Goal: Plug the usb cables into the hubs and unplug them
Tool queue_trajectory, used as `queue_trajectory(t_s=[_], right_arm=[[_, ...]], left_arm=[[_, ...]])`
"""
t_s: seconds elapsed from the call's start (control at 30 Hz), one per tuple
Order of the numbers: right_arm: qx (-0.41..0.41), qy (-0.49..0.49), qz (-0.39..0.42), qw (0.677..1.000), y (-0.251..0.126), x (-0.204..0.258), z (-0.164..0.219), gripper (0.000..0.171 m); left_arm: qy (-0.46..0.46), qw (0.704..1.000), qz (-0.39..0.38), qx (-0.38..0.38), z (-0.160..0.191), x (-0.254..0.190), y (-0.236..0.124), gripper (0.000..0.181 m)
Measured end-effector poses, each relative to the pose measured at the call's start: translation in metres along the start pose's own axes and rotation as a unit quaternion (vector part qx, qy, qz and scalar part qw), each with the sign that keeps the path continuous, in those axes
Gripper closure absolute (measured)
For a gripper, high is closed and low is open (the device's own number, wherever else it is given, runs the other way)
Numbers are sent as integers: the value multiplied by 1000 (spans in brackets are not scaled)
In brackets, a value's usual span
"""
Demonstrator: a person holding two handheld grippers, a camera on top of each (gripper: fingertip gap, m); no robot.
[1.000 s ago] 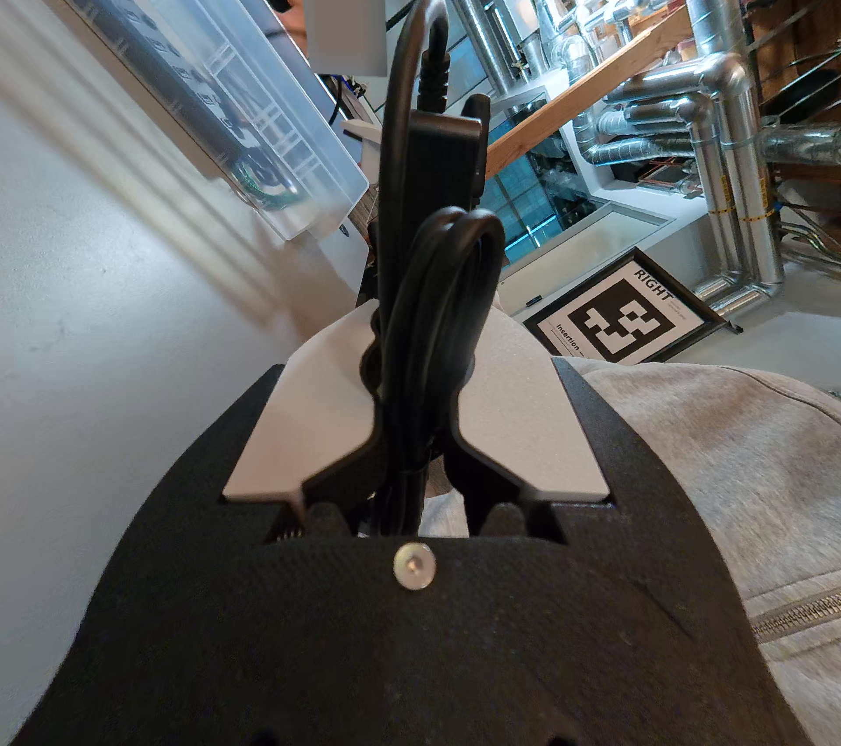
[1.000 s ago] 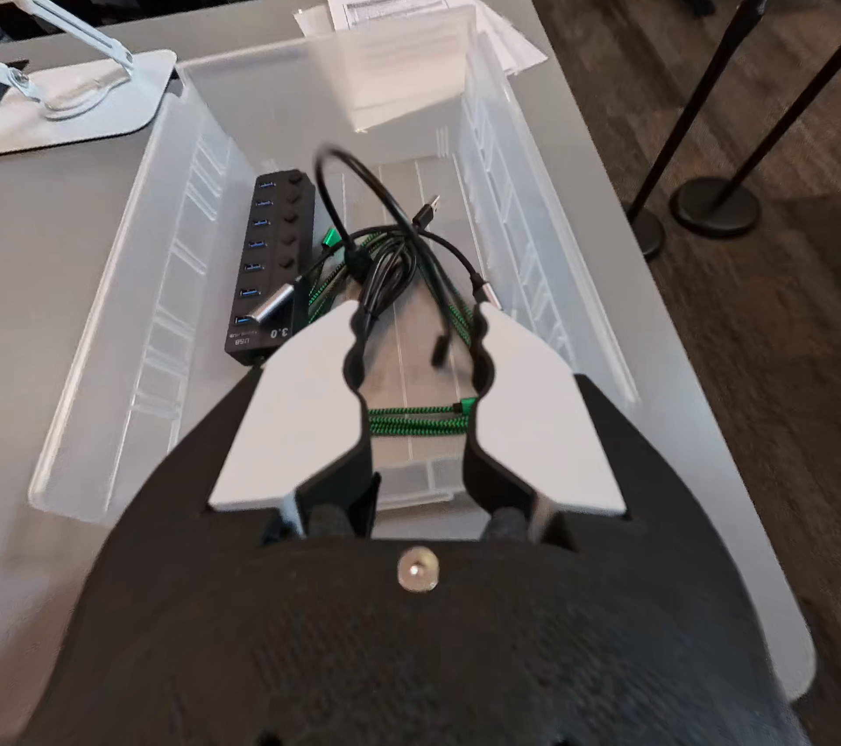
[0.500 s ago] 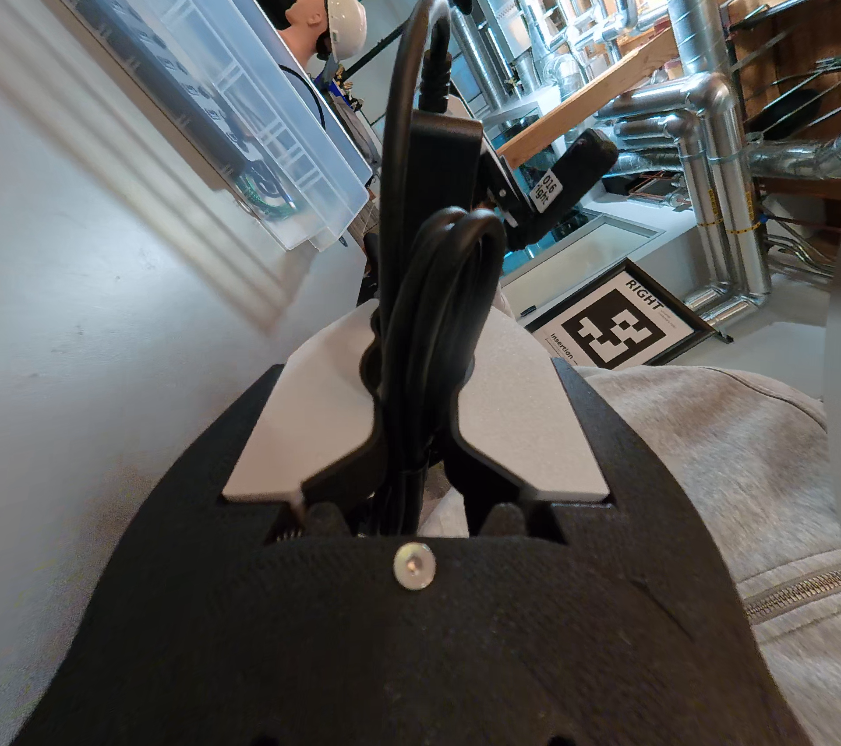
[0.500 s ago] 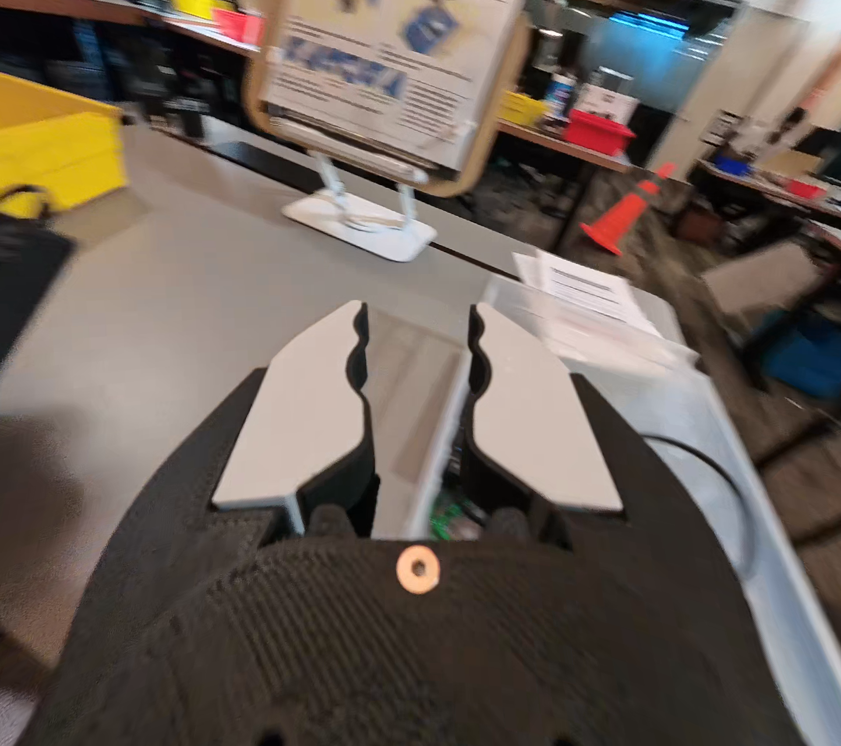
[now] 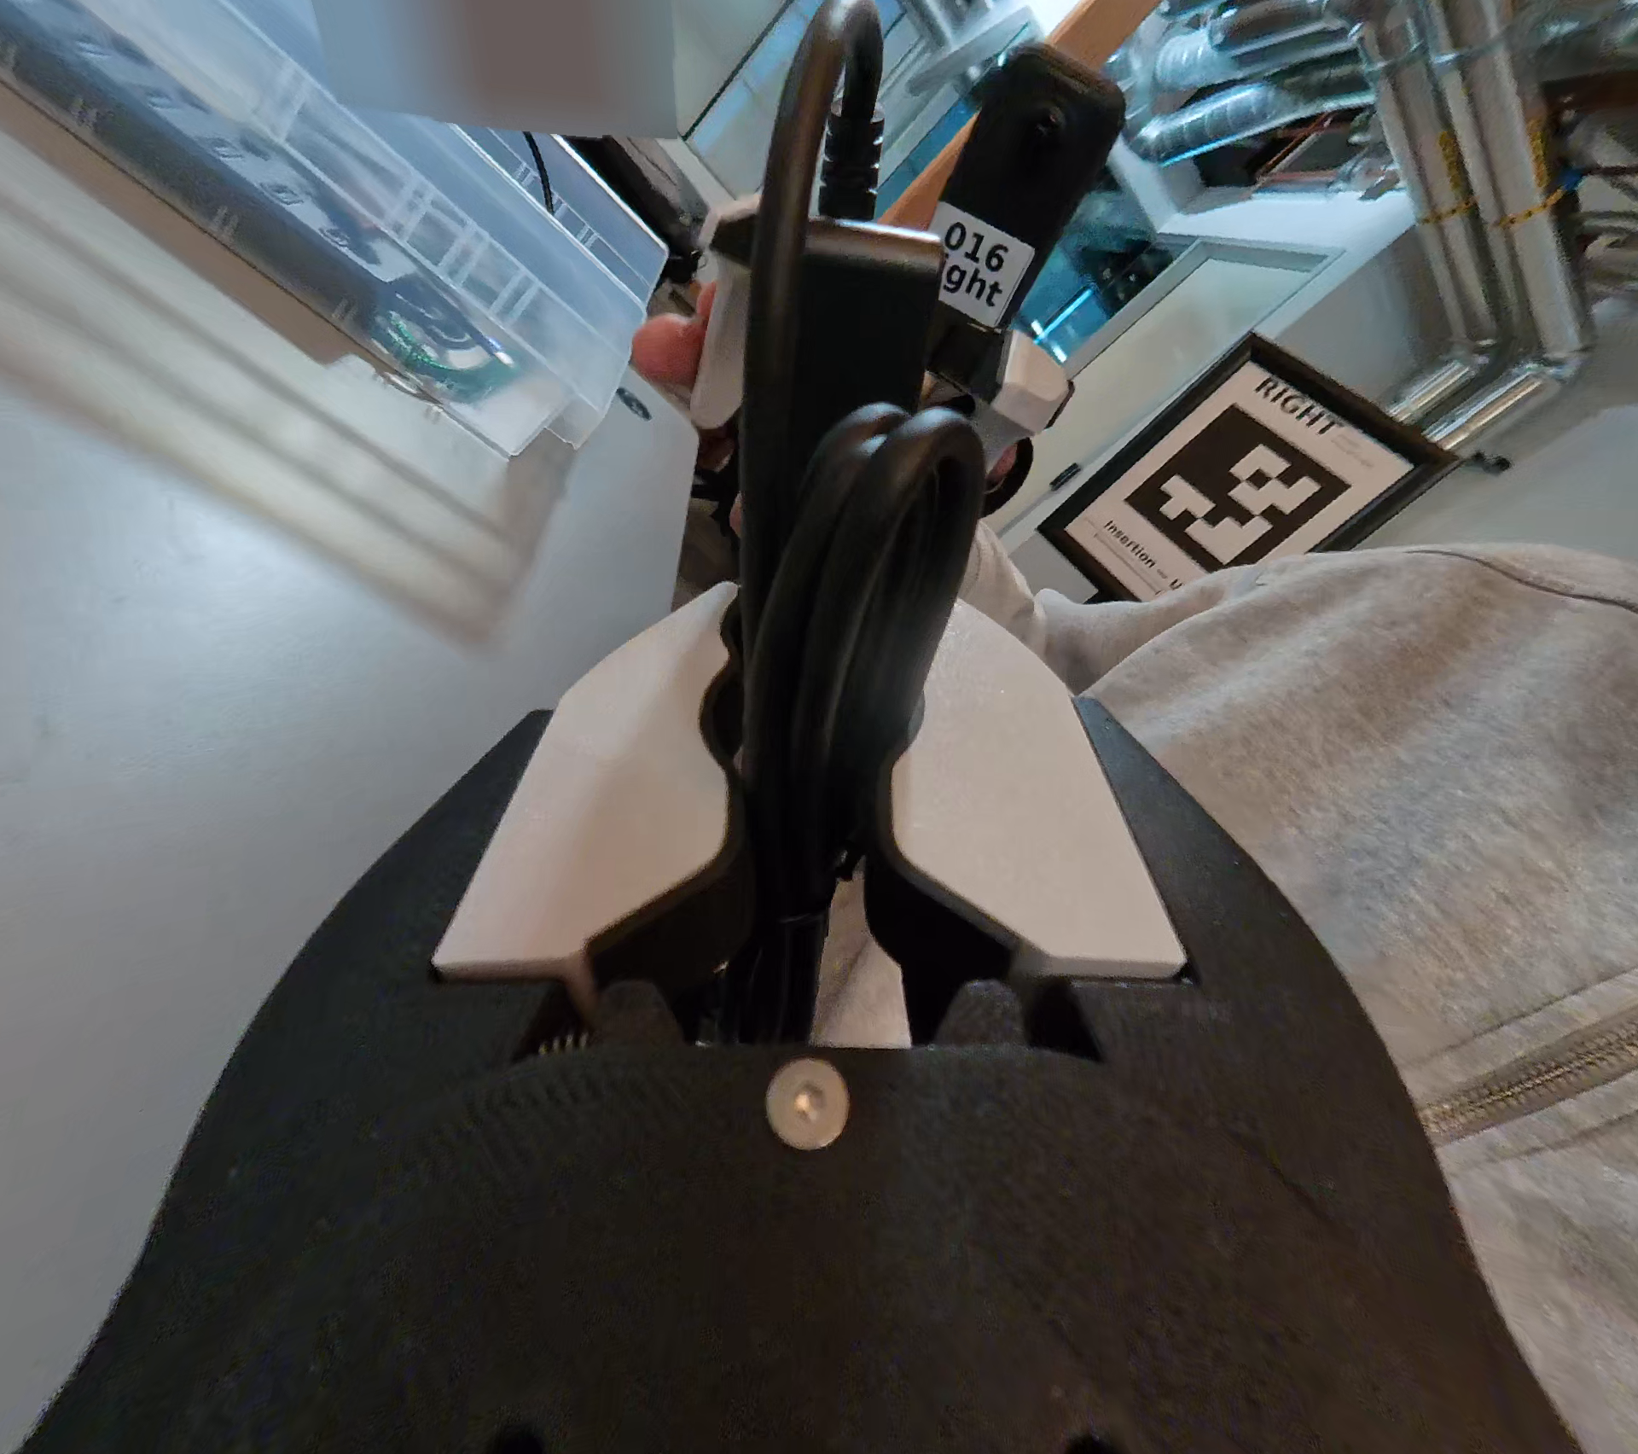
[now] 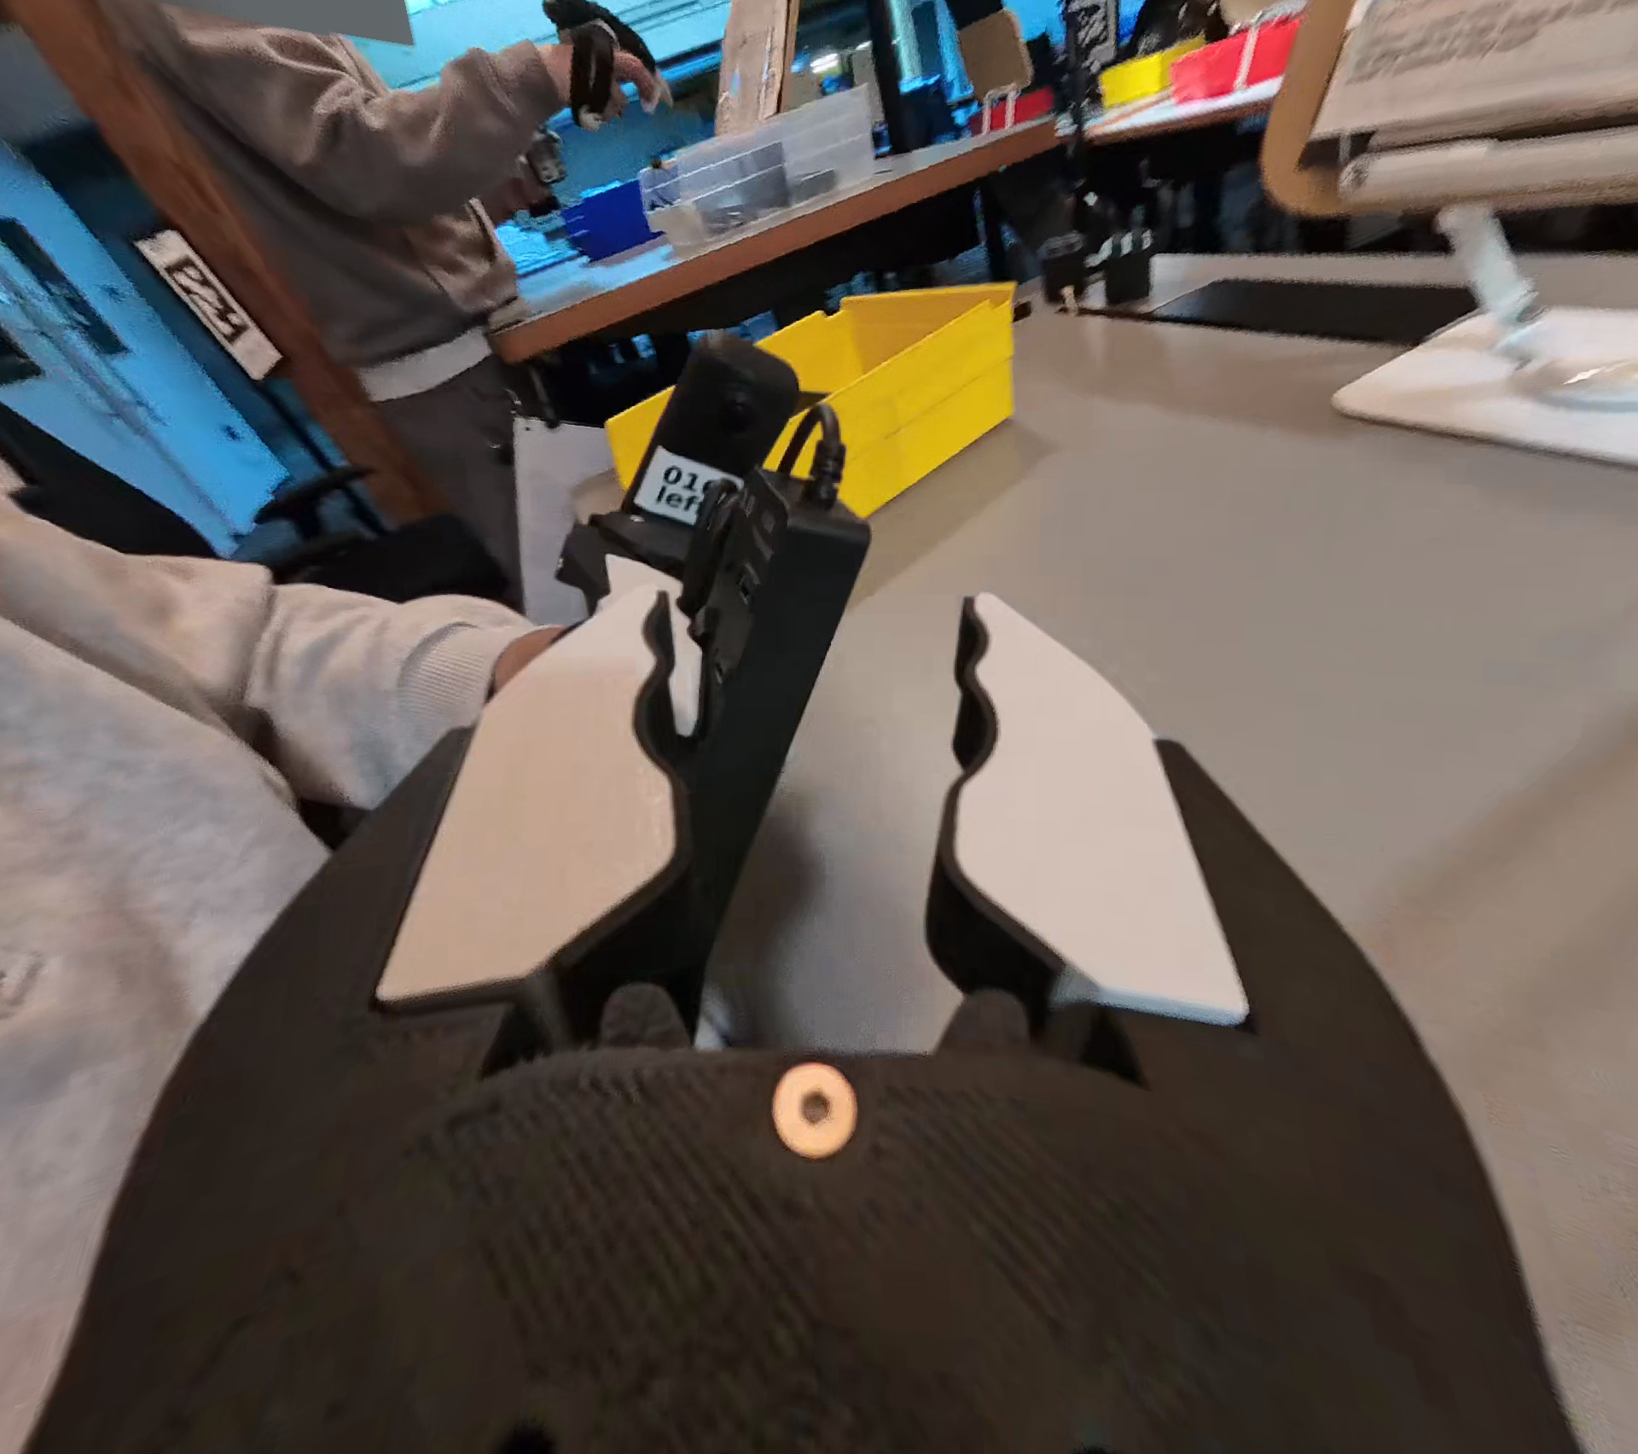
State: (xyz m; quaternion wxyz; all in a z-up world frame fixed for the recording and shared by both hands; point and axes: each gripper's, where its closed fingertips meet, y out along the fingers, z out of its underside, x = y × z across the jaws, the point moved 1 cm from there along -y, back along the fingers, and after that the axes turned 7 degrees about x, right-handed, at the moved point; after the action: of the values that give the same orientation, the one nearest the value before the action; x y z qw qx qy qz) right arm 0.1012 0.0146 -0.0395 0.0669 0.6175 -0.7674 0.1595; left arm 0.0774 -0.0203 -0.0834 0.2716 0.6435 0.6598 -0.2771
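Observation:
My left gripper (image 5: 833,614) is shut on a black USB hub (image 5: 851,348) and its coiled black cable (image 5: 886,525), and holds them upright above the grey table. My right gripper (image 6: 815,614) is open. The hub (image 6: 780,667) stands between its fingers, close to the left finger and apart from the right one. In the left wrist view the right gripper (image 5: 873,365) straddles the hub's far end. In the right wrist view the left gripper (image 6: 682,596) shows beyond the hub. A clear bin (image 5: 496,259) holds a second black hub (image 5: 222,197) and green cables (image 5: 425,339).
A yellow bin (image 6: 886,383) sits on the table (image 6: 1241,658) behind the hub. A white stand (image 6: 1489,383) carries a board at the right. A framed marker sign (image 5: 1241,498) leans behind. My grey sleeve (image 5: 1329,791) is close. Another person (image 6: 354,170) works at a far table.
My right gripper swung away from the clear bin to the left gripper and now has its open fingers around the hub. The left gripper kept its hold and barely moved.

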Motion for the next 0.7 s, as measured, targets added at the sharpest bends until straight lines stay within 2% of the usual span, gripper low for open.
queue_trajectory(t_s=[0.1, 0.23, 0.37, 0.47, 0.6, 0.7], right_arm=[[12, 17, -25, 999, 9, 8, 8, 109], [46, -15, -24, 999, 19, 17, 19, 109], [101, -67, -25, 992, 25, 25, 37, 128], [87, -52, -47, 994, 24, 32, 32, 144], [40, -13, -45, 998, 18, 26, 18, 145], [3, 16, -41, 999, 8, 17, 6, 145]], left_arm=[[33, 998, -33, 31, 7, 3, 4, 153], [87, 990, -73, 81, 20, 4, 12, 153], [115, 984, -78, 109, 29, 1, 18, 152], [103, 989, -65, 88, 24, -2, 17, 148], [75, 995, -54, 35, 8, -2, 8, 130], [72, 994, -83, 6, 0, 8, 0, 117]])
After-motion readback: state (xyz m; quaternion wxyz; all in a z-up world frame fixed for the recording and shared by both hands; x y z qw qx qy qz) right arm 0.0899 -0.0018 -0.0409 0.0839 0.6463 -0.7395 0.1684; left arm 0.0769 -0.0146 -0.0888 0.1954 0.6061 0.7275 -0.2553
